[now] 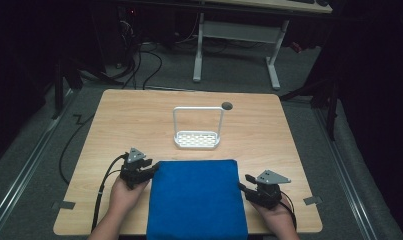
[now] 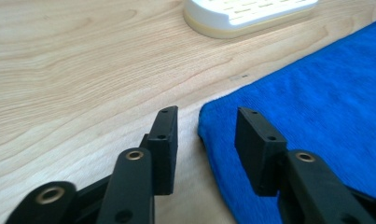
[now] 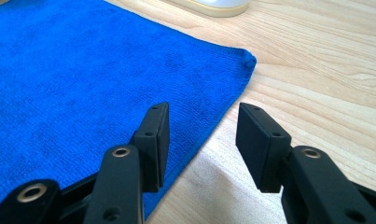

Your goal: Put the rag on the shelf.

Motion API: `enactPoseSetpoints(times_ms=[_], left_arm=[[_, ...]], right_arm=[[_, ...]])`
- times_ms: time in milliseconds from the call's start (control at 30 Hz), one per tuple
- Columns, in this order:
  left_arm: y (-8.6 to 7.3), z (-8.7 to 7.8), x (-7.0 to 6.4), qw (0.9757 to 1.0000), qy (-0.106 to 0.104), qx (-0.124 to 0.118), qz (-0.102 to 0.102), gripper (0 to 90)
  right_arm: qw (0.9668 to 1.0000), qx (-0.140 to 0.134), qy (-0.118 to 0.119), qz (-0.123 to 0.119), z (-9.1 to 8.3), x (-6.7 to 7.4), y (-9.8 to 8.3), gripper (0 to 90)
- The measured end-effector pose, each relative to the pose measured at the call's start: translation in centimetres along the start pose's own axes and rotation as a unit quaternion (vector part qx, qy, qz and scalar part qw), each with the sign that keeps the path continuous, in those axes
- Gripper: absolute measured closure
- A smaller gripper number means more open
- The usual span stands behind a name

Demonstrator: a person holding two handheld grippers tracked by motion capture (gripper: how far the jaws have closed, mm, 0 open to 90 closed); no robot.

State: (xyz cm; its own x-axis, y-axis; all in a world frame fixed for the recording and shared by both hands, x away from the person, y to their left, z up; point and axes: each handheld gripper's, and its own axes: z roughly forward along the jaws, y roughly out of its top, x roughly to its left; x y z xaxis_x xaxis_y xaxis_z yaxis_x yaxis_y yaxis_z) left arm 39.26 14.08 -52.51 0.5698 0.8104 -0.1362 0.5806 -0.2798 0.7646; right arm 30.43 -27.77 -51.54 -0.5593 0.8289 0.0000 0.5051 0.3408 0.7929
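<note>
The left claw (image 2: 202,140) stands open and holds nothing; the near left corner of the blue cloth (image 2: 316,107) lies just in front of it, between its jaws, but the pads do not press it. The right claw (image 3: 202,140) is also open and empty, and the right edge of the cloth runs between its jaws. The cloth lies flat on the wooden surface (image 1: 129,120), between the two claws, and its near end hangs a little over the edge of the surface.

The cloth looks soft, light and limp, so I judge that it bends and sags when it is lifted. It is not fragile and not slippery. The best places to take hold seem to be the two corners beyond the claws, each pinched from the side with one jaw sliding under the edge.

Farther beyond the claws stands a white rack (image 1: 197,139) with a tall wire handle, apart from the cloth. Behind it there is a small dark round spot (image 1: 227,105). Nothing stands in the way.
</note>
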Motion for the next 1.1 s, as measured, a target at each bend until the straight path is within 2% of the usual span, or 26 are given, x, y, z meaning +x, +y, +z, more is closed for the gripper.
enactPoseSetpoints(times_ms=[133,200,333,367,433,467,600,733,867,933,1067,1100], left_arm=[[0.0,1.0,-0.1,0.9999,-0.005,0.016,-0.002,63.9],[0.0,1.2,-0.3,0.9999,0.0,0.015,-0.003,69.3],[0.0,1.4,-0.2,0.9998,-0.01,0.012,-0.011,74.5],[0.0,1.5,-0.1,0.9997,-0.013,0.008,-0.02,80.1],[-0.2,1.6,-0.1,0.9996,-0.017,0.002,-0.024,82.1],[-0.1,1.7,-0.1,0.9994,-0.019,0.003,-0.029,84.3],[-0.1,1.8,-0.1,0.9992,-0.026,0.005,-0.03,85.5],[-0.1,1.8,-0.1,0.9992,-0.026,0.005,-0.029,86.1],[-0.1,1.8,-0.3,0.9996,-0.021,0.005,-0.02,86.1],[-0.1,1.8,-0.3,0.9996,-0.019,0.005,-0.018,86.1],[-0.1,1.8,-0.3,0.9996,-0.021,0.006,-0.019,86.2],[-0.1,1.8,-0.3,0.9996,-0.022,0.006,-0.019,86.2]], right_arm=[[1.0,0.0,-0.004,0.008,0.2,-0.2,0.1,58.3],[1.0,-0.001,-0.004,0.007,0.4,-0.3,0.3,58.3],[0.9999,-0.002,-0.007,0.011,1.0,-0.4,0.7,56.5],[0.9997,0.002,-0.001,0.024,1.7,-0.8,1.2,53.9],[0.9996,0.001,-0.002,0.029,2.0,-0.9,1.4,52.8],[0.9992,0.009,-0.013,0.037,2.7,-1.4,2.0,51.6],[0.9981,0.023,-0.027,0.05,4.2,-2.2,3.2,55.2],[0.9972,0.038,-0.028,0.058,6.1,-2.5,4.2,60.0],[0.9954,0.058,-0.039,0.066,7.3,-2.8,4.2,64.3],[0.9952,0.056,-0.037,0.071,7.3,-3.0,4.1,65.1],[0.9956,0.062,-0.054,0.045,7.4,-2.5,4.2,68.2],[0.9956,0.062,-0.054,0.045,7.4,-2.5,4.3,69.8]])
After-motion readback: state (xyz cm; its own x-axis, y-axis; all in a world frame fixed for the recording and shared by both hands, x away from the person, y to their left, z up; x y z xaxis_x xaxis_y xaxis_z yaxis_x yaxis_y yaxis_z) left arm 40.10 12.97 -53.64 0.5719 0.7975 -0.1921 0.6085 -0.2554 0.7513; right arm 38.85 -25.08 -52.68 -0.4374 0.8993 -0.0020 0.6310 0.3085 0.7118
